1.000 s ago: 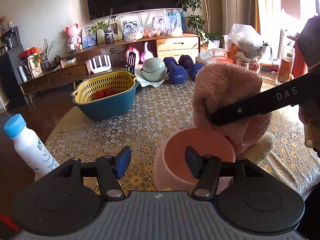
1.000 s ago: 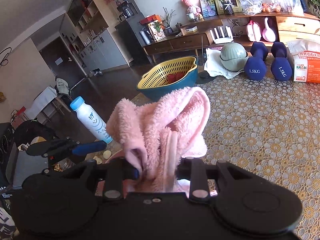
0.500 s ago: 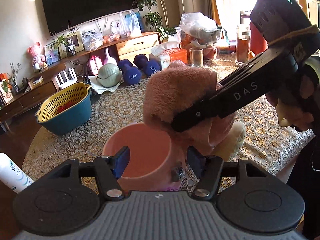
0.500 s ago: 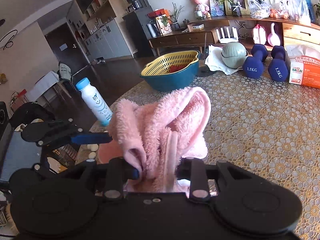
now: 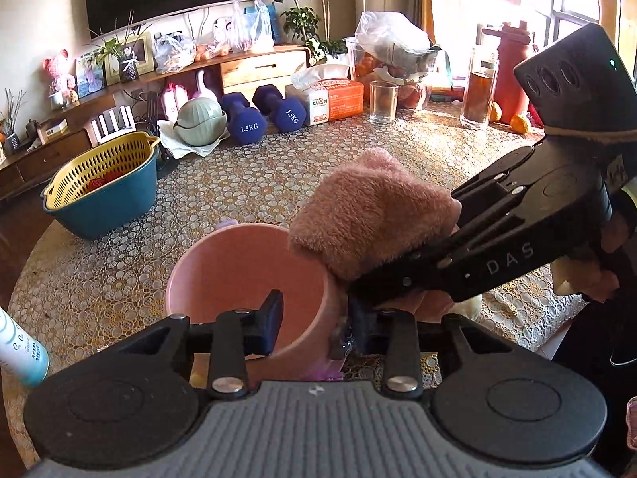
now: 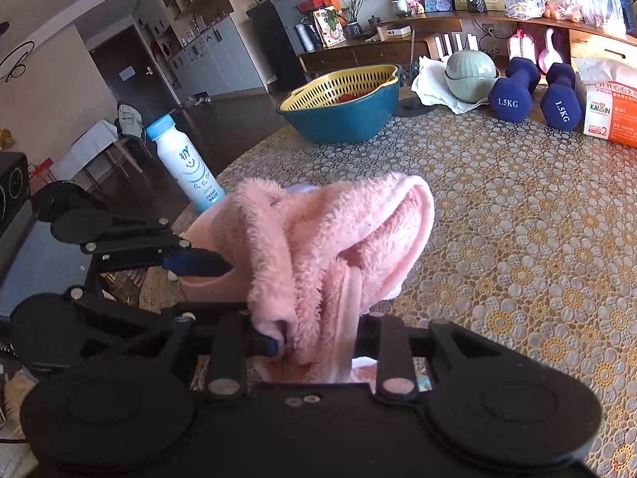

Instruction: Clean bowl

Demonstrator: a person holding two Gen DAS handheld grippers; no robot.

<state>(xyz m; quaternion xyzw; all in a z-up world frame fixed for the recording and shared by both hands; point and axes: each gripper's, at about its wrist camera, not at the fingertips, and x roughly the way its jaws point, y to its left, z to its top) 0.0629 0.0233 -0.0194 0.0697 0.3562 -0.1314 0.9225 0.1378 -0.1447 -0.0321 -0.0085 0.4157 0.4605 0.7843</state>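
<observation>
A pink bowl [image 5: 239,271] stands on the lace-covered table [image 5: 247,183], close in front of me. My left gripper [image 5: 314,322] is shut on the bowl's right wall, with one finger inside and one outside. A fluffy pink cloth [image 5: 370,215] hangs bunched over the bowl's right rim. My right gripper [image 6: 314,342] is shut on that pink cloth [image 6: 318,247]. In the right wrist view the bowl [image 6: 215,286] shows to the left behind the cloth, with the left gripper's blue finger [image 6: 195,261] across its rim. The cloth hides most of the bowl's inside.
At the back left stands a teal basin with a yellow colander [image 5: 103,187]. Two blue dumbbells [image 5: 262,115], a green lidded pot [image 5: 199,119], a tissue box [image 5: 334,99] and a glass [image 5: 382,103] line the far side. A white bottle [image 6: 187,163] stands near the table's left edge.
My left gripper's fingers have narrowed and closed on the bowl's wall. The right gripper has brought the cloth down against the bowl's right rim.
</observation>
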